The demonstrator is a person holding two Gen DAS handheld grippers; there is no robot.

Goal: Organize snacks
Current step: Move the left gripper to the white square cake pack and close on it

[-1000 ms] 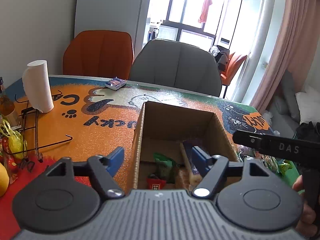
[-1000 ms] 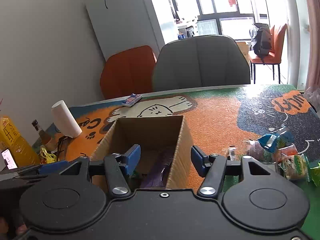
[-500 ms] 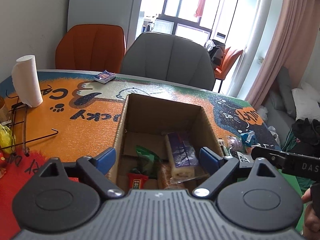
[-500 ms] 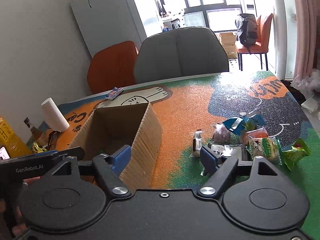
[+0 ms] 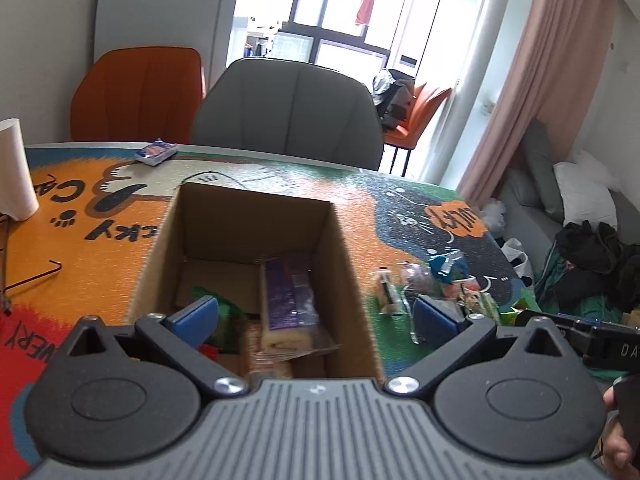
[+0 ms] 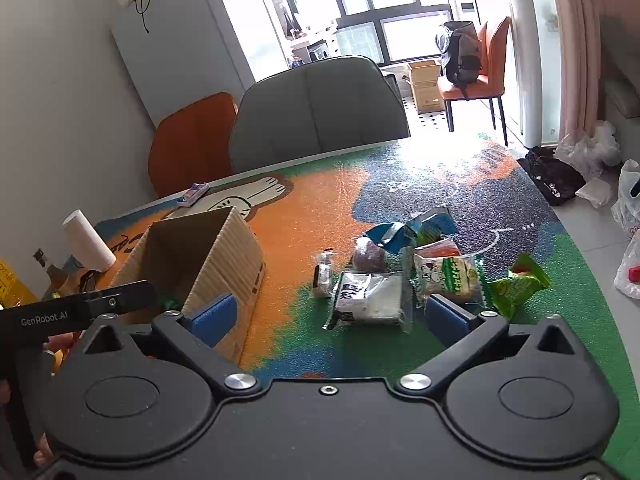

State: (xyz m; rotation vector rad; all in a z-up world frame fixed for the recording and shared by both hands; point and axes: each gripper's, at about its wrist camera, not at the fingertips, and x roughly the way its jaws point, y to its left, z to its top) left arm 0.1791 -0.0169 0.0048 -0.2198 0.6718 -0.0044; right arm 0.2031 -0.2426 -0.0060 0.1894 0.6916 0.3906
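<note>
An open cardboard box (image 5: 338,240) (image 6: 224,252) stands on the cat-print table mat. It holds a purple-wrapped cake (image 5: 290,296), a green packet (image 5: 226,312) and other snacks. My left gripper (image 5: 316,320) is open and empty above the box's near end. My right gripper (image 6: 332,316) is open and empty, right of the box, above a white black-labelled packet (image 6: 370,300). Several loose snacks lie behind it: a green-white packet (image 6: 450,278), a bright green packet (image 6: 518,286), a blue packet (image 6: 412,230) and a small dark bar (image 6: 323,274).
A paper towel roll (image 6: 88,246) and bottles (image 6: 50,276) stand at the table's left. A small blue pack (image 5: 156,151) lies at the far edge. A grey chair (image 5: 288,112) and an orange chair (image 5: 138,92) stand behind the table. The table's right edge (image 6: 584,264) curves off near the snacks.
My right gripper has swung right from over the box to above the loose snacks and has opened wider. My left gripper has shifted right over the box and has opened wider too.
</note>
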